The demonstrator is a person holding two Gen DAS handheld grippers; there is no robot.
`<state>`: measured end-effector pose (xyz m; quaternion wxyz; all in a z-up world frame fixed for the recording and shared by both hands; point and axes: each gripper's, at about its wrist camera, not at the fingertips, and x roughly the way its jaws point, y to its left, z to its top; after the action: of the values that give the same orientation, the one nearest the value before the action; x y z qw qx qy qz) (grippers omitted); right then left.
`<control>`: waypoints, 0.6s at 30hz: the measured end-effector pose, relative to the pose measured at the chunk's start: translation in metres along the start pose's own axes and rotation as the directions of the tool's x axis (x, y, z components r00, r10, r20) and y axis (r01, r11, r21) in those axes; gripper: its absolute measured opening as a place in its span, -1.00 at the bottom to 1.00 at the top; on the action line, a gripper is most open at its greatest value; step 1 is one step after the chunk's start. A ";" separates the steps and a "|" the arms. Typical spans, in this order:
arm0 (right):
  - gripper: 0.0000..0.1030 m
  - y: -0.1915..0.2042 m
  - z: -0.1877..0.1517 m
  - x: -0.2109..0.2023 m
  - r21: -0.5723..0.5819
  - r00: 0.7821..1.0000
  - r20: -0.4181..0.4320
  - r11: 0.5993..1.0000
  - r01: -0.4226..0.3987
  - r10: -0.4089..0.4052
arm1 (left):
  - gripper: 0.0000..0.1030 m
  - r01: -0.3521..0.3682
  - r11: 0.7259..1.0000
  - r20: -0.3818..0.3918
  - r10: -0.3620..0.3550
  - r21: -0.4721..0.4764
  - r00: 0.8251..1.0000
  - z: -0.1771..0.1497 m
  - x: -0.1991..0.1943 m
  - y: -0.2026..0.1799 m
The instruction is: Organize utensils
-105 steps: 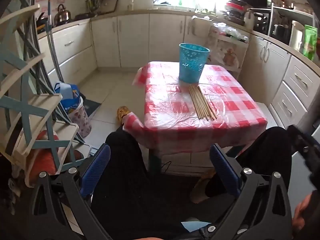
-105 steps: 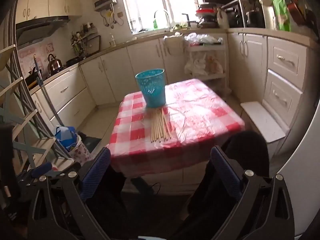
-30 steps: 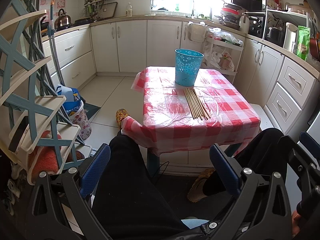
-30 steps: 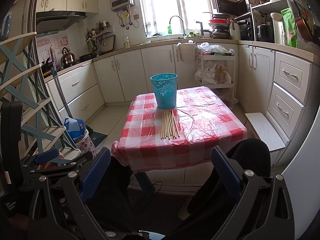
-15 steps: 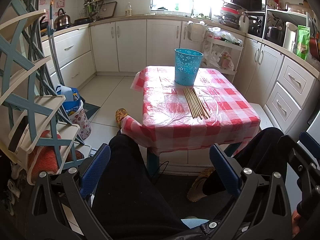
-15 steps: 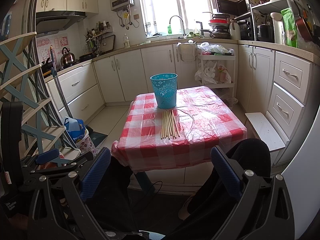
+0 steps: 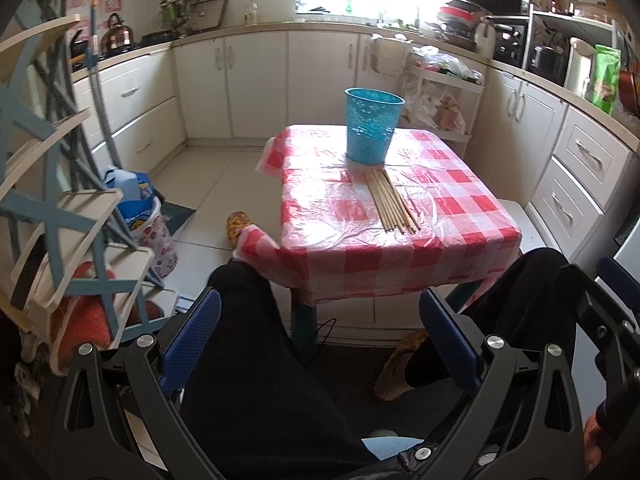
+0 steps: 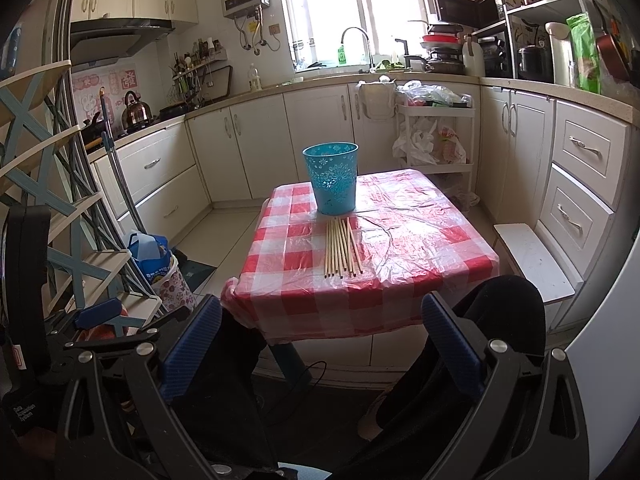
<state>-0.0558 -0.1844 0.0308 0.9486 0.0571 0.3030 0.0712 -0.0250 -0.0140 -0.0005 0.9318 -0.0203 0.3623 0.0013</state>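
Lying side by side on the checked counter [image 8: 420, 240], bamboo chopsticks [image 8: 342, 250] sit just in front of the blue bin [image 8: 332, 178]. Left claw [image 7: 320, 340] and right claw [image 8: 320, 344] both wide, empty, held low over the person's knees, well short of the chopsticks.

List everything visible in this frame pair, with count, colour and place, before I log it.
Chopsticks: a bundle, count unclear, light wood, flat on the table in front of the bucket.
Bucket: one, turquoise, upright at the table's far side.
Table: one, red-and-white checked cover.
Kettle: one, metallic, left counter.
Cabinets: cream, along the walls.
Legs: two, black trousers, below the table's edge.
Left gripper: open, empty.
Right gripper: open, empty.
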 end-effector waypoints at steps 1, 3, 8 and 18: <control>0.86 -0.002 0.002 0.004 -0.001 1.000 0.001 1.000 0.001 -0.001 | 0.85 0.006 1.000 -0.004 -0.006 0.002 1.000 0.002 0.005 -0.001; 0.86 -0.007 0.008 0.018 -0.004 1.000 -0.004 1.000 0.010 -0.010 | 0.85 0.019 1.000 -0.018 -0.019 -0.007 1.000 0.012 0.019 0.001; 0.86 -0.026 0.031 0.069 0.007 0.999 -0.038 0.999 0.032 -0.032 | 0.85 0.030 0.999 -0.034 -0.032 -0.037 0.999 0.039 0.059 0.005; 0.86 -0.057 0.068 0.172 0.006 0.993 -0.113 0.999 0.040 -0.039 | 0.85 0.049 0.994 -0.081 -0.056 -0.093 0.995 0.092 0.147 0.004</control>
<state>0.1288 -0.2153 -0.0201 0.9309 0.0506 0.3576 0.0542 0.1453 -0.0079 -0.0321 0.9136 -0.0724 0.4000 -0.0076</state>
